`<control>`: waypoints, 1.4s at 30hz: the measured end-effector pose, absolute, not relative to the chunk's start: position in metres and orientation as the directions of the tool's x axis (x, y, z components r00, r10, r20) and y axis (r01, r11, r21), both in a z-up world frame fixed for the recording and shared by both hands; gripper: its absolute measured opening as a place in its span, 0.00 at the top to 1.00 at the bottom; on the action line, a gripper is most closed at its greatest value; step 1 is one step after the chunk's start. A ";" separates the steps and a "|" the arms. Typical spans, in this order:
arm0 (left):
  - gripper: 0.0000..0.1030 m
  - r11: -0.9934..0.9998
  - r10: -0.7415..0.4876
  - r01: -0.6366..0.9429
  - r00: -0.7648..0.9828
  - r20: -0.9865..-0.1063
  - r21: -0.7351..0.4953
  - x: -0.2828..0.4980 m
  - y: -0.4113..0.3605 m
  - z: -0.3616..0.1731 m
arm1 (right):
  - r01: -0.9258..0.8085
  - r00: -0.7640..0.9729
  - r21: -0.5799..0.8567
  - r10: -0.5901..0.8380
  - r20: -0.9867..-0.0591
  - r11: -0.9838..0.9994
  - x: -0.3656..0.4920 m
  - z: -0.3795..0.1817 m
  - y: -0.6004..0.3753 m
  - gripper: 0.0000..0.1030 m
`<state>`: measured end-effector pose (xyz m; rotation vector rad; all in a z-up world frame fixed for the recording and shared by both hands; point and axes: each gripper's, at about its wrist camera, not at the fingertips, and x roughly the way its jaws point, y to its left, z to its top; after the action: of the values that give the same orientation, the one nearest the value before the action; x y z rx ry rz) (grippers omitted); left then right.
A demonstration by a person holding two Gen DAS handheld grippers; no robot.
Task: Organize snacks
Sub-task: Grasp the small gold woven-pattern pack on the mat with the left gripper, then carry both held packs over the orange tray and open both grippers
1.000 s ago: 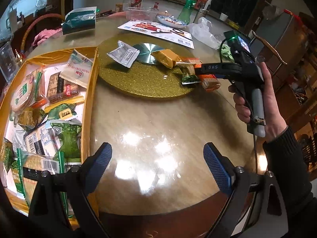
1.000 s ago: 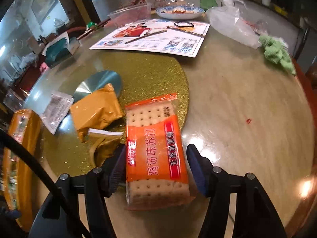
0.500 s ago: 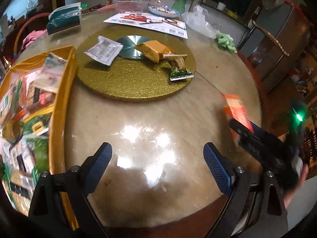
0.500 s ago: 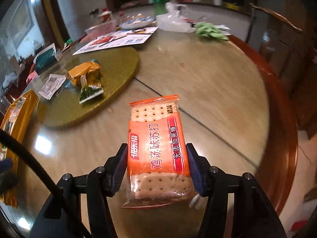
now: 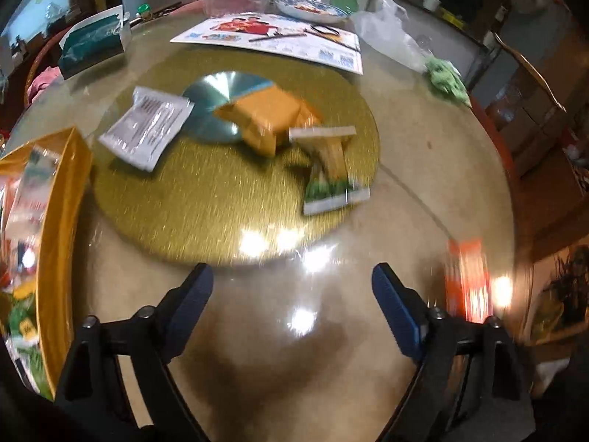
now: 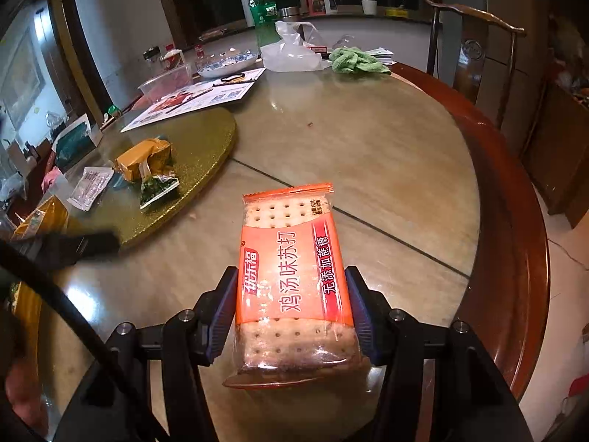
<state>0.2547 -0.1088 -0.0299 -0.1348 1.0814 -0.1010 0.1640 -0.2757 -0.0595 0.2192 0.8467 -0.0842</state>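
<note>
My right gripper (image 6: 291,302) is shut on an orange cracker packet (image 6: 291,272) and holds it above the round table, near its right rim. The same cracker packet (image 5: 467,280) shows blurred in the left wrist view, right of my left gripper (image 5: 292,287). That left gripper's jaws are closing with nothing between them, over bare table just short of the gold turntable (image 5: 206,199). On the turntable lie a white sachet (image 5: 145,130), an orange packet (image 5: 268,116) and a green-ended packet (image 5: 331,180). The yellow snack box (image 5: 55,243) stands at the left edge.
At the far side lie a printed sheet (image 5: 268,37), a plastic bag (image 5: 386,40), a green cloth (image 5: 445,79), a blue plate (image 5: 313,7) and a teal box (image 5: 94,42). A wooden chair (image 6: 475,51) stands beyond the table's red-brown rim (image 6: 515,228).
The left gripper has slid toward the turntable, which now fills more of its view, and its jaws have narrowed. The right gripper keeps the cracker packet almost still after swinging away from the turntable.
</note>
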 end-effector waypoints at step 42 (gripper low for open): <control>0.71 0.990 -0.091 0.140 0.563 -0.821 -0.013 0.089 -0.065 -0.059 | 0.055 0.669 0.138 0.067 -0.741 0.989 0.156 -0.058 -0.263 0.45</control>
<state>0.0887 -0.0650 -0.0589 0.0556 0.9630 -0.1357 0.1556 -0.2629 -0.0584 0.1539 0.8394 0.0066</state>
